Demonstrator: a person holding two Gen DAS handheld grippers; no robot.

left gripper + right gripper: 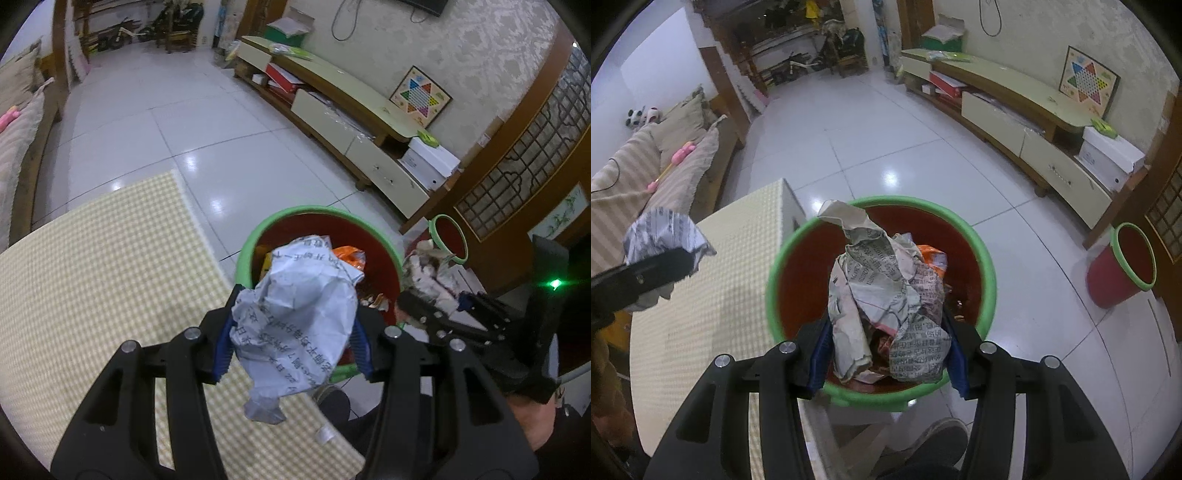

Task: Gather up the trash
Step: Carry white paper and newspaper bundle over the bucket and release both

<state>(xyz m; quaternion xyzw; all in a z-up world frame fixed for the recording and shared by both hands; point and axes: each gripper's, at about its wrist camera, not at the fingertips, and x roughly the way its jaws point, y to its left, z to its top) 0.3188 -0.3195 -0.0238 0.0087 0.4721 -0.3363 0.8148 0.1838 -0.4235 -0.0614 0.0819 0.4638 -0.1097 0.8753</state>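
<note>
The left tool (291, 332) is closed on a crumpled ball of pale printed paper (295, 306), pinched between its blue-padded black fingers (223, 349) and held above the near edge of the desk, which is covered in a yellow-and-white checked cloth (103, 266), just beside the round red waste bin with a green rim (258, 229). The right tool (886, 354) is likewise clamped on a larger crumpled wad of newspaper (882, 295), held directly over the open mouth of the same red bin (990, 273), whose green rim passes beneath the fingertips. Inside the bin lie an orange wrapper (934, 258) and other scraps. From the right wrist view the left tool (646, 277) shows at the far left with its paper ball (661, 232) over the desk. A second, smaller red bin with a green rim (1123, 269) stands on the white tiled floor (886, 147), well apart to the right, near a wooden lattice door.
</note>
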